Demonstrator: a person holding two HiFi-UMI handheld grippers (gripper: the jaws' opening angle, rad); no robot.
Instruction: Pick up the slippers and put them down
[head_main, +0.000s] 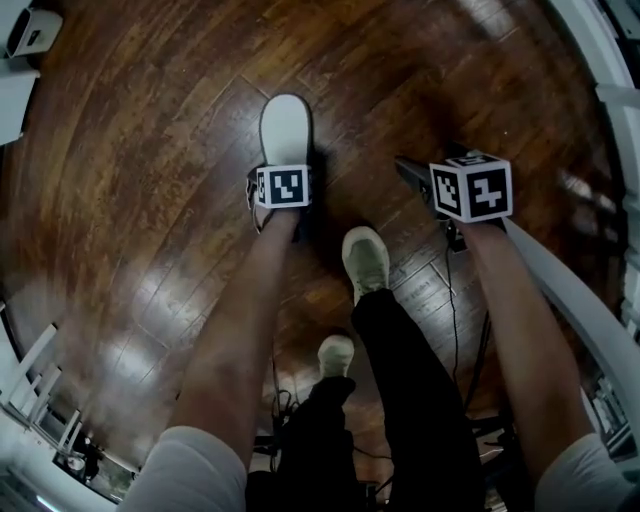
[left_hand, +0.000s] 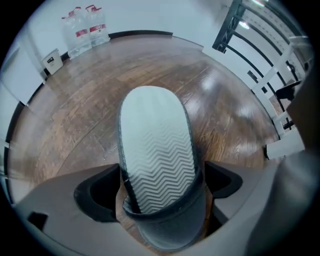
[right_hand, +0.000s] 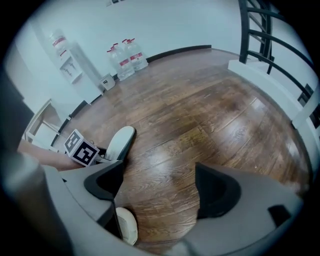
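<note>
One slipper (head_main: 285, 128) with a pale, zigzag-ribbed surface and a dark grey strap lies out ahead over the wooden floor (head_main: 150, 180). My left gripper (head_main: 283, 190) is shut on the slipper's strap end. In the left gripper view the slipper (left_hand: 157, 150) fills the gap between the two dark jaws of the left gripper (left_hand: 160, 197). My right gripper (head_main: 415, 172) hangs to the right, apart from the slipper. In its own view the right gripper (right_hand: 160, 187) stands open with only floor between its jaws; the slipper (right_hand: 120, 141) lies far to its left. No second slipper shows.
The person's pale shoes (head_main: 365, 260) (head_main: 336, 352) stand between the arms, with cables (head_main: 455, 290) beside them. Water bottles (right_hand: 127, 57) line the far wall. A black and white railing (left_hand: 260, 45) runs along the right. A white shelf (right_hand: 40, 130) stands at the left wall.
</note>
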